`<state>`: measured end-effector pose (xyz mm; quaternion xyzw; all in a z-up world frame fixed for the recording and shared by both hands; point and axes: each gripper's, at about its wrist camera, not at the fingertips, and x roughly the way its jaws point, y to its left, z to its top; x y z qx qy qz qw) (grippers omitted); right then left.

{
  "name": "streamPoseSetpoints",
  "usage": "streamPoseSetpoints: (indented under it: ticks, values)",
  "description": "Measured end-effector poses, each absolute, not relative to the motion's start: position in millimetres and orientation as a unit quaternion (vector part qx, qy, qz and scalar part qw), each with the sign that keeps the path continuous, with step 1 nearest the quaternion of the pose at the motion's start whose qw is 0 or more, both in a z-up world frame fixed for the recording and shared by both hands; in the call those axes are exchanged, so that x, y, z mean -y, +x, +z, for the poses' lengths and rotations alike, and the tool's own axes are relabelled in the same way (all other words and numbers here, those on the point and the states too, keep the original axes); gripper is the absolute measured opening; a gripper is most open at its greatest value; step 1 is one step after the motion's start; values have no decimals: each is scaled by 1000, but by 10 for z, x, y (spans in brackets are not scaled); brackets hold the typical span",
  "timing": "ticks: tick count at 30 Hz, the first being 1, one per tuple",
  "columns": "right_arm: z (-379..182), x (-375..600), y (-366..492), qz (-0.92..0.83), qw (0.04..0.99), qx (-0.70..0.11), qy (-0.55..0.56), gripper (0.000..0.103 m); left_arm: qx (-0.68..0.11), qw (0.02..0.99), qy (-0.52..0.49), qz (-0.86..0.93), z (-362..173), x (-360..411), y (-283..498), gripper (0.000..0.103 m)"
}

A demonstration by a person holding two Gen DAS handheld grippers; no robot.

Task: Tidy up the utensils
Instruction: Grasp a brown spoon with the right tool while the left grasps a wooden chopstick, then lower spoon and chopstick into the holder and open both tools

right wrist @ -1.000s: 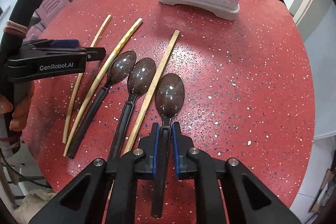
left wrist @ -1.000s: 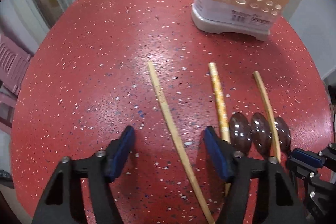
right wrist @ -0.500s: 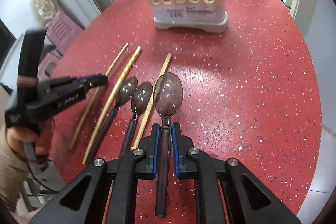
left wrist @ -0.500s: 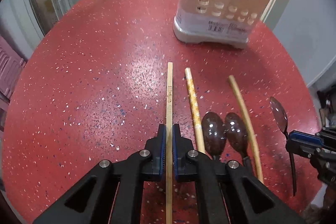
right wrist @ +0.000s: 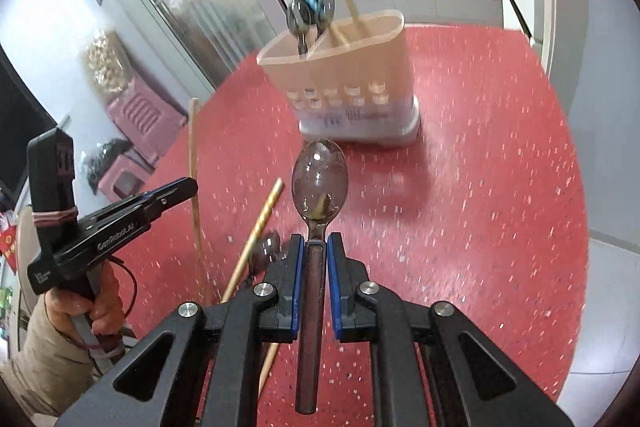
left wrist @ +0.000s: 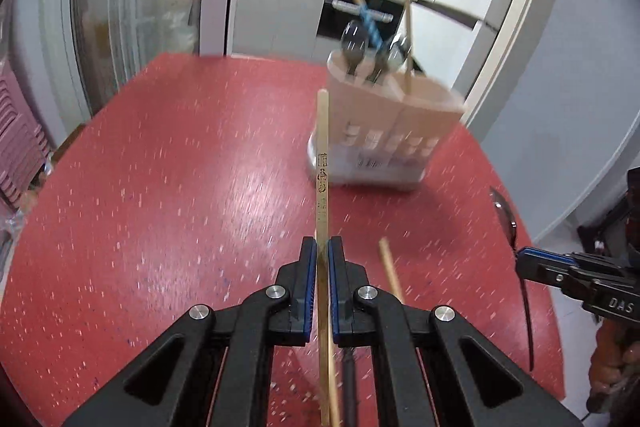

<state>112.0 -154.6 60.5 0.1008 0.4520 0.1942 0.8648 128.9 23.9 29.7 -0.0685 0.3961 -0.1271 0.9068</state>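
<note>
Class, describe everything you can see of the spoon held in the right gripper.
The spoon is dark, translucent brownish plastic by its look, with an oval bowl and a long, straight, darker handle. The right gripper is shut on the handle just below the neck, blue pads on either side. The bowl faces the camera and points ahead toward the holder; the spoon is held clear above the table. Only the pads touch it.

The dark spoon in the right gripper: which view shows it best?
Right wrist view: the dark spoon lies centred, bowl facing the camera, handle clamped in the right gripper. The left wrist view catches it only edge-on at the right margin.
</note>
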Motion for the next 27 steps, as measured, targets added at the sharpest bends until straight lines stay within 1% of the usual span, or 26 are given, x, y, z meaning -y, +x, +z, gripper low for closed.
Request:
streamPoseSetpoints:
  ticks: [16,27]
  values:
    - [1154,1573,1425,207,891,-392,96,12,-322,930,-95,-150,1041,-247,1489,32]
    - [1587,1585,1807,207,911,-348,80,12,-273,945,-101,-152,1623,-213,1847,32]
